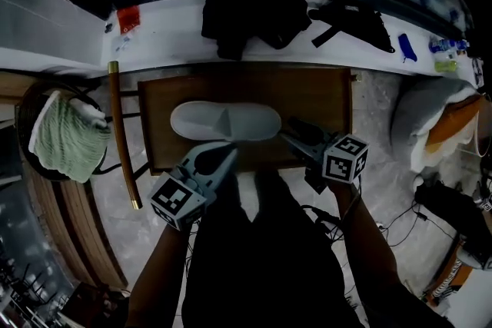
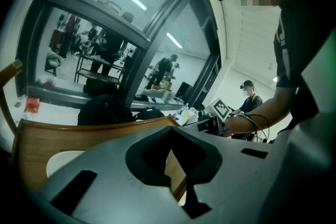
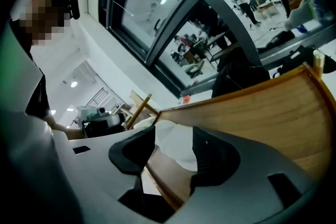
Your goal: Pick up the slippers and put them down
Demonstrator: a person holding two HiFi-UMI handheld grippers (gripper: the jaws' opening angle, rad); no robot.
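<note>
While the right gripper [image 1: 290, 130] jaws are opening, with the end of the slipper [image 1: 225, 121] showing between them but not pinched, advance until both pads straddle that end, then close. The slipper lies flat on the table [image 1: 323, 100]. The left gripper [image 1: 229, 153] has its jaws together and empty; hold it clear at the near edge.

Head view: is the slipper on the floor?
No: the white slipper lies flat on the brown table top.
</note>
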